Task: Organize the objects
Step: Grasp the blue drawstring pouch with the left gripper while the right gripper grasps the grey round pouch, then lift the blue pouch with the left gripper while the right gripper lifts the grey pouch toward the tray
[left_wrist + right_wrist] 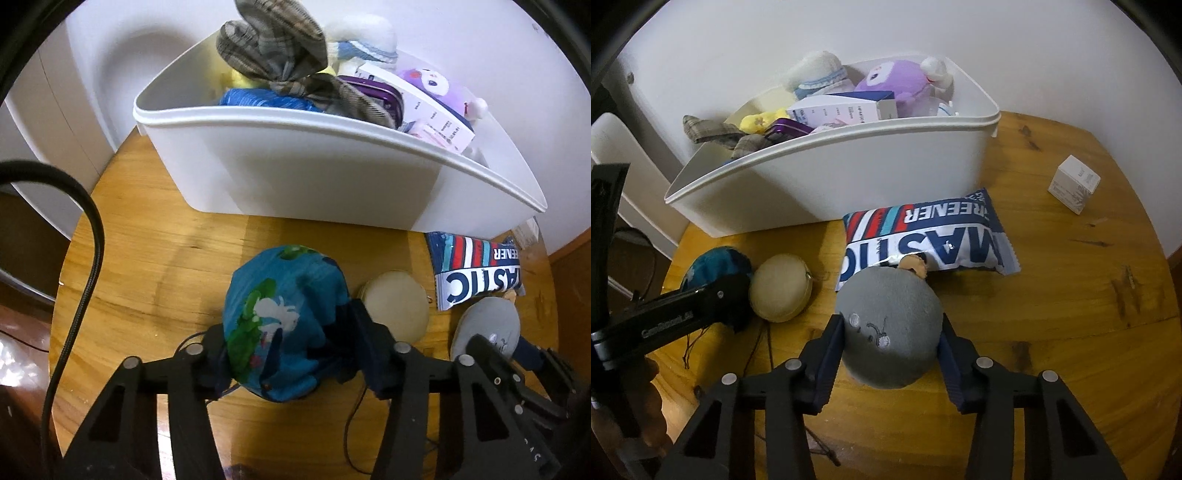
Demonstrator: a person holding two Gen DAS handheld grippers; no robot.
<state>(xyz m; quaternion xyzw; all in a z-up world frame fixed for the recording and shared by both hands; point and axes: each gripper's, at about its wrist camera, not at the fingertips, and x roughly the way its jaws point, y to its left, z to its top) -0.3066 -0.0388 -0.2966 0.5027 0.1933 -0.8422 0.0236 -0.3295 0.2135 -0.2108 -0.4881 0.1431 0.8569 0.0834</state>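
Observation:
My left gripper (291, 354) is shut on a blue cloth pouch (284, 317) with green and white print, low over the round wooden table (155, 266). My right gripper (890, 354) is shut on a grey plush toy (890, 325) resting on the table. Between them lies a round beige pouch (397, 308), also in the right wrist view (781, 286). A white bin (295, 170) stands behind, holding plaid cloth (273, 48), a purple plush (897, 81), boxes and other items.
A blue, white and red snack bag (923, 236) lies in front of the bin, touching the grey plush. A small white box (1075, 184) sits at the table's right. A black cable (88, 258) hangs at the left. White wall lies behind the bin.

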